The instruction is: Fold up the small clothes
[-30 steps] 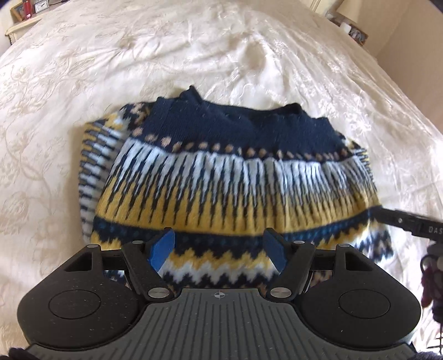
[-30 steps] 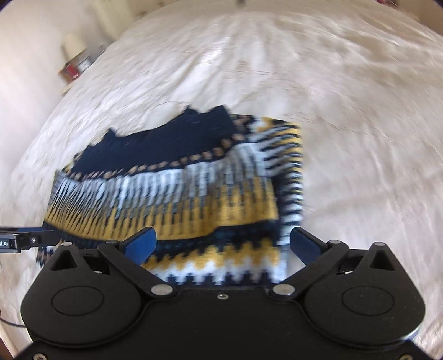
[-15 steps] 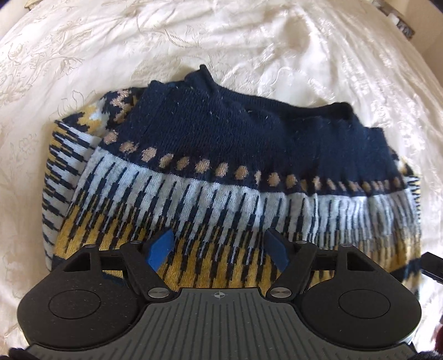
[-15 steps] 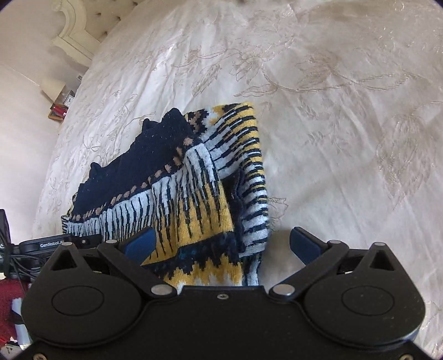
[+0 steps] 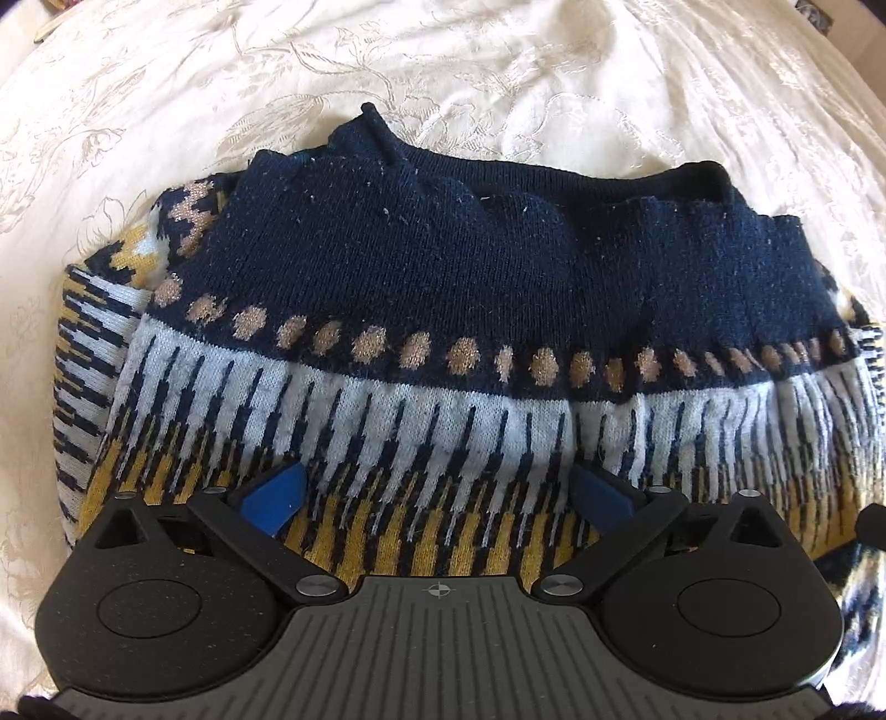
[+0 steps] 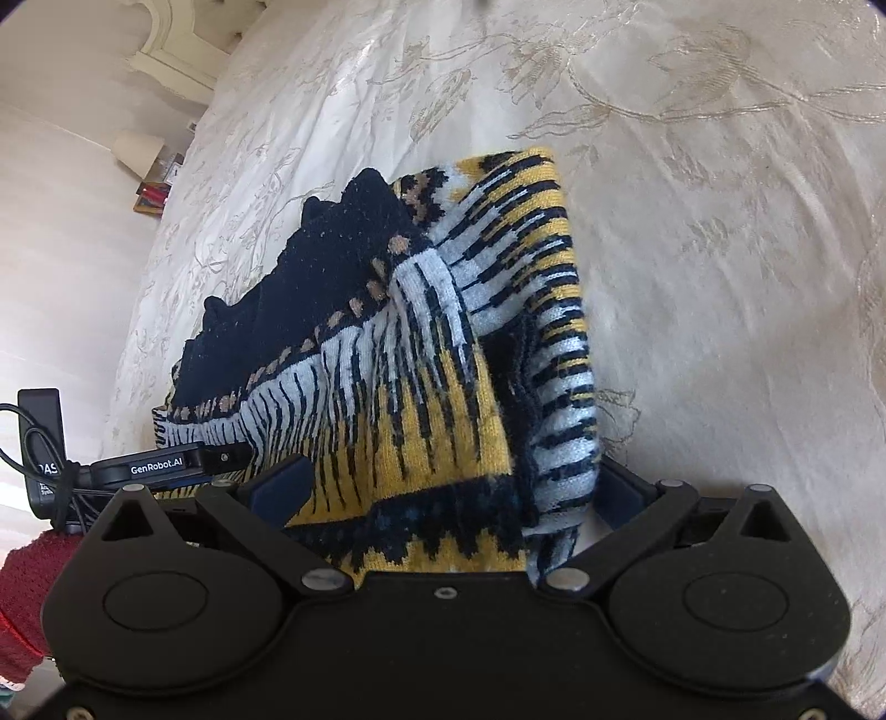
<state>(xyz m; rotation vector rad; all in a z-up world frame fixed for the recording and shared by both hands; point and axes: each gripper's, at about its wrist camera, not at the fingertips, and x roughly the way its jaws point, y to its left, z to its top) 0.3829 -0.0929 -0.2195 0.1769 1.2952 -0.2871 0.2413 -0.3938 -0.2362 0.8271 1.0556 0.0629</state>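
Note:
A knitted sweater (image 5: 443, 310), navy with white, yellow and tan pattern bands, lies folded on the bed. My left gripper (image 5: 437, 495) hovers close over its patterned band, pointing steeply down. Its jaws are opening wide, and the knit lies between the blue pads (image 5: 271, 498) without being pinched. In the right wrist view the sweater (image 6: 432, 387) shows its folded right edge. My right gripper (image 6: 451, 490) is open and straddles that near corner, its pads clear of the cloth. The left gripper's finger (image 6: 166, 462) reaches onto the sweater from the left.
A cream bedspread (image 6: 720, 249) with an embroidered floral pattern surrounds the sweater on all sides. A headboard (image 6: 183, 50) and a bedside lamp (image 6: 138, 152) stand beyond the bed. A red knitted sleeve (image 6: 22, 598) shows at the lower left.
Both grippers have sunk closer to the sweater, which now fills more of each view. The left jaws have spread wider. The right view has rolled and shifted toward the sweater's right edge.

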